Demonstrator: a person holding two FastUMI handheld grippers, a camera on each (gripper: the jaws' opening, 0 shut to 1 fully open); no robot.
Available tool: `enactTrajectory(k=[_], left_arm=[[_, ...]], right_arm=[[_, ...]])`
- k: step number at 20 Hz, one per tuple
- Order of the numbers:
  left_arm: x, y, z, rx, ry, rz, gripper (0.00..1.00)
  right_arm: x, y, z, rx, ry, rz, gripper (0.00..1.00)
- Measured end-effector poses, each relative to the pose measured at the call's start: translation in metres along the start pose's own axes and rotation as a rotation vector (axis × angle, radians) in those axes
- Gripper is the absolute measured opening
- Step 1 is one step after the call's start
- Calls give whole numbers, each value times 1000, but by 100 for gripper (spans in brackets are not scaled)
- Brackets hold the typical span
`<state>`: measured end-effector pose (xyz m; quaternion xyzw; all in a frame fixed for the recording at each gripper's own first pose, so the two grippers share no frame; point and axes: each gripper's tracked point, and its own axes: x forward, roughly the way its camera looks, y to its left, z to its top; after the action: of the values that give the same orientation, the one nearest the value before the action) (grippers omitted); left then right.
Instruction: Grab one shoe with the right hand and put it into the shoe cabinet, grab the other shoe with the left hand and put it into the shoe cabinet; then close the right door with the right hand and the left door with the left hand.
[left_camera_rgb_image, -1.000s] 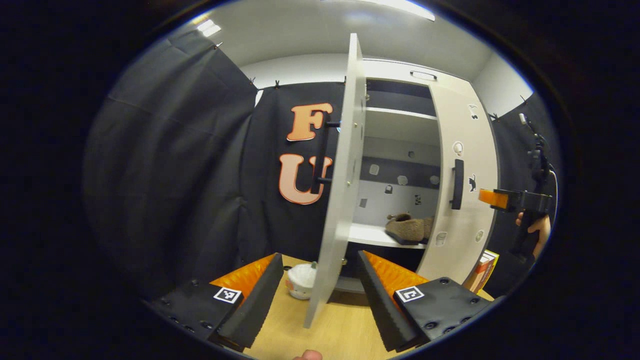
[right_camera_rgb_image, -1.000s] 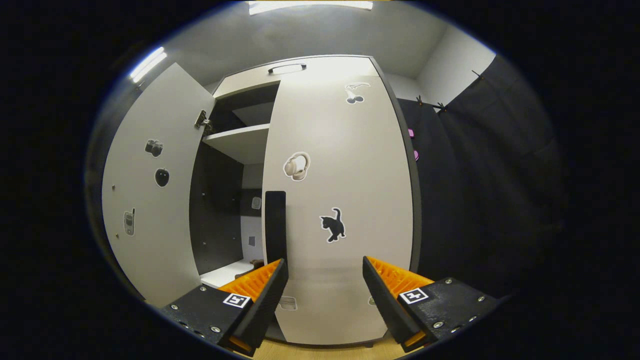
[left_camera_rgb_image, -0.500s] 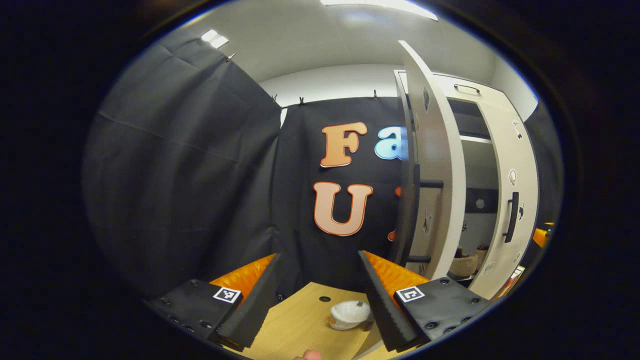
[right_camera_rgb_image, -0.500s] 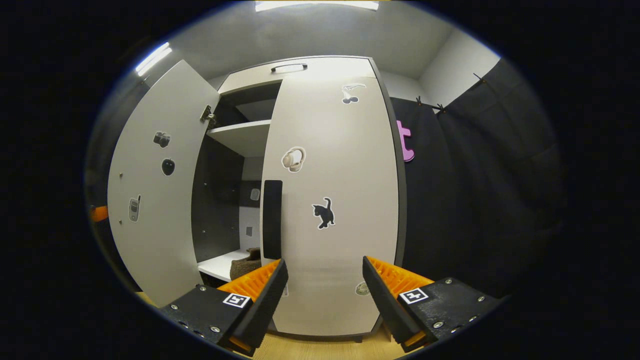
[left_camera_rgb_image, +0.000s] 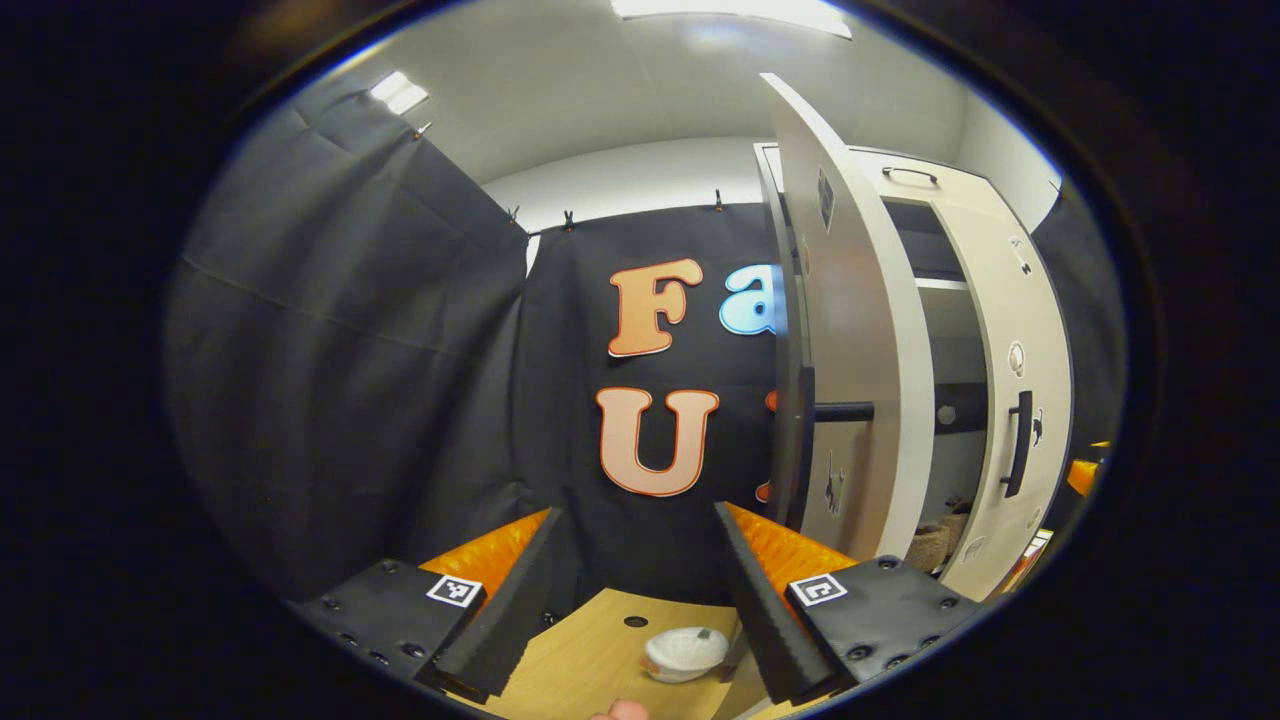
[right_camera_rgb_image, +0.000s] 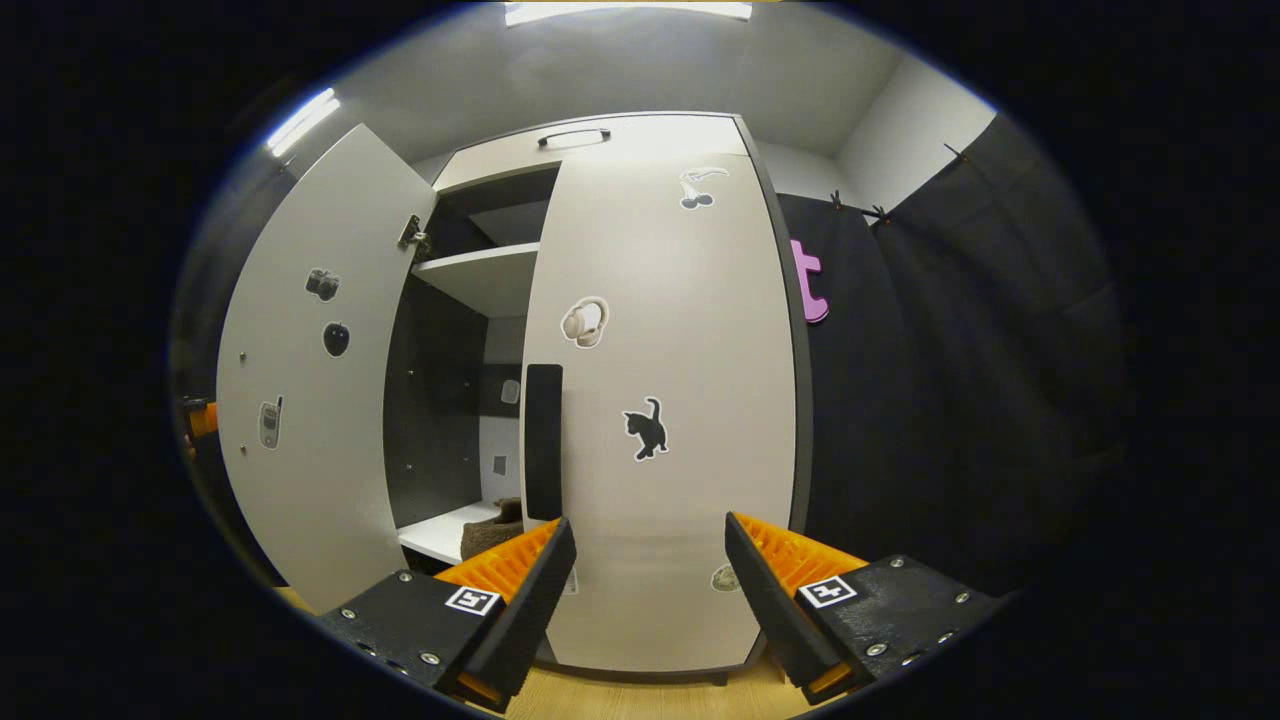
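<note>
A pale shoe cabinet (right_camera_rgb_image: 660, 400) stands ahead in the right gripper view. Its right door (right_camera_rgb_image: 690, 470) with a black handle (right_camera_rgb_image: 543, 440) is shut; its left door (right_camera_rgb_image: 310, 400) stands open. A brown furry shoe (right_camera_rgb_image: 492, 522) lies on a white shelf inside. My right gripper (right_camera_rgb_image: 650, 580) is open, a short way in front of the right door. In the left gripper view the left door (left_camera_rgb_image: 860, 380) is seen edge-on to the right, with its handle (left_camera_rgb_image: 805, 440) facing out. My left gripper (left_camera_rgb_image: 635, 580) is open and empty, left of that door. The shoe (left_camera_rgb_image: 935, 540) peeks out low inside.
A white bowl (left_camera_rgb_image: 685, 652) sits on the wooden table (left_camera_rgb_image: 590, 650) near the left door's foot. Black cloth walls close the booth on the left and back. A little of the other gripper (left_camera_rgb_image: 1085, 472) appears at the far right of the left gripper view.
My left gripper has swung from facing the cabinet's inside to the outer side of the left door. The right gripper has backed slightly off the shut right door.
</note>
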<state>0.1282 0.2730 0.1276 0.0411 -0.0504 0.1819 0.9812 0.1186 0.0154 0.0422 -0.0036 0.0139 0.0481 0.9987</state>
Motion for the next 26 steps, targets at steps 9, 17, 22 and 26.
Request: enactTrajectory(k=[9,17,22,26], left_arm=[[-22,-74,5,1,-16,-117,95],[-21,-161,2,-6,8,-277,92],[-21,-202,2,-26,1,-357,97],[-12,-233,3,-67,23,-423,95]], right_arm=[[-4,-7,1,7,0,-3,93],[-8,-16,5,-17,-3,-15,93],[-14,-23,7,-9,-5,-35,93],[-18,-29,6,4,-2,-47,93]])
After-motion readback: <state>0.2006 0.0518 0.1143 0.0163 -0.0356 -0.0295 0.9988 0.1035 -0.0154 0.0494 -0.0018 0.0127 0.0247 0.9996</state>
